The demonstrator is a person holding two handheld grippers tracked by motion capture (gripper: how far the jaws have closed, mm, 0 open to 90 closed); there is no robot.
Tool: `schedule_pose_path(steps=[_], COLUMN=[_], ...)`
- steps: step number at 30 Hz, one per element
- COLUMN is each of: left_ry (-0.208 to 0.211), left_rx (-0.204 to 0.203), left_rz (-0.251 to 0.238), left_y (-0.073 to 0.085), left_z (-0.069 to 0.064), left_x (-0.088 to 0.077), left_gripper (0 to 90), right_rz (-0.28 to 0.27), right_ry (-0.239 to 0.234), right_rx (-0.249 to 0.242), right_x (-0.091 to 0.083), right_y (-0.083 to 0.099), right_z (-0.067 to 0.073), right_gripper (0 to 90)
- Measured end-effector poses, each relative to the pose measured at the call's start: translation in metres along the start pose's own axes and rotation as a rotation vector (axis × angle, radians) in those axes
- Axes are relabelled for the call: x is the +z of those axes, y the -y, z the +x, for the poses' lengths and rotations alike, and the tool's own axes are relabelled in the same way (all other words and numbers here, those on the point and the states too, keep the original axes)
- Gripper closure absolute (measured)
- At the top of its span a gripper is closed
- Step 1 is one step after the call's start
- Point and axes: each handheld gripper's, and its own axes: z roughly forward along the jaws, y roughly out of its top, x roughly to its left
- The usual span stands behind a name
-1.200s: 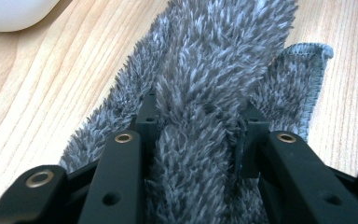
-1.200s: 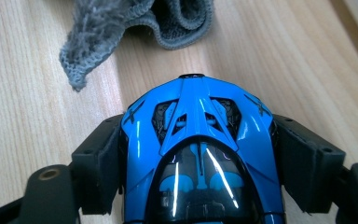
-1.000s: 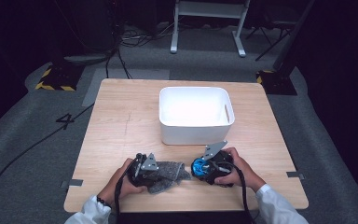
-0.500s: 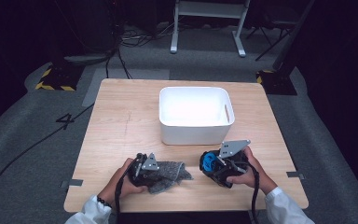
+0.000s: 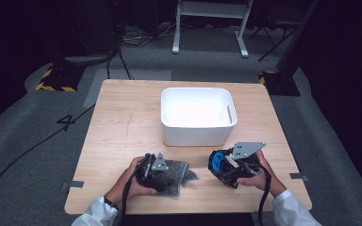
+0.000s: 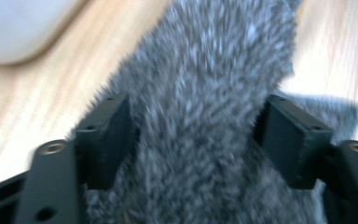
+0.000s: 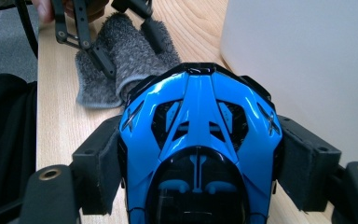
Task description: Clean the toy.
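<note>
My right tool (image 5: 218,165) clamps the glossy blue and black toy car (image 7: 198,149), lifted just in front of the white plastic bin (image 5: 196,136). My left tool (image 6: 200,140) has just spread wide around the fuzzy grey cloth (image 5: 175,175) on the wooden bench (image 5: 122,122). I judge both items still need binning

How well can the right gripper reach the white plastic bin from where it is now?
Probably well: the right gripper, shut on the blue toy car, sits just in front of the white plastic bin, with bare table between them.
</note>
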Motion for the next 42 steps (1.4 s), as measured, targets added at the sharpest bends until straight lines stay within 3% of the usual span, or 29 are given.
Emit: schedule_pose_path(steps=[3, 5, 8, 11, 13, 15, 19, 24, 28, 35, 42], left_ry=[-0.002, 0.005, 0.018, 0.022, 0.034, 0.037, 0.020, 0.004, 0.016, 0.056, 0.118], left_rx=[-0.015, -0.013, 0.005, 0.038, 0.044, 0.039, 0.019, 0.036, 0.043, 0.092, 0.091], left_rz=[-0.044, -0.046, -0.017, 0.048, 0.083, 0.104, 0.097, 0.116, 0.048, -0.143, -0.250], left_y=[-0.006, -0.009, -0.014, -0.017, -0.017, -0.017, -0.016, -0.021, -0.027, -0.049, -0.061], left_z=[0.002, 0.002, 0.000, -0.001, 0.000, 0.001, 0.007, 0.008, 0.005, -0.011, -0.018], left_x=[-0.004, -0.003, 0.003, 0.012, 0.017, 0.021, 0.019, 0.019, 0.017, 0.000, -0.005], left_gripper=[20.1, 18.9, 17.2, 18.1, 28.8, 33.3, 54.1, 63.8, 67.9, 69.2, 69.1], right_rz=[-0.005, -0.004, 0.006, 0.014, 0.018, 0.019, 0.005, 0.009, 0.006, 0.006, -0.020], right_ry=[0.002, 0.001, 0.002, -0.002, -0.003, -0.004, -0.005, -0.002, -0.015, -0.014, -0.023], right_rx=[-0.004, -0.005, -0.012, -0.016, -0.018, -0.020, -0.013, -0.023, -0.026, -0.028, -0.014], right_x=[0.000, 0.000, 0.001, 0.003, 0.003, 0.003, 0.000, 0.001, 0.002, 0.007, 0.010], right_y=[0.000, 0.000, 0.001, 0.001, 0.002, 0.002, 0.003, 0.003, 0.003, 0.003, 0.002], right_z=[0.000, 0.000, 0.001, 0.002, 0.002, 0.002, 0.002, 0.003, 0.003, 0.002, -0.001], right_gripper=[25.5, 25.5, 25.5, 25.5, 25.5, 25.5, 25.5, 25.5, 25.5, 25.5, 25.5])
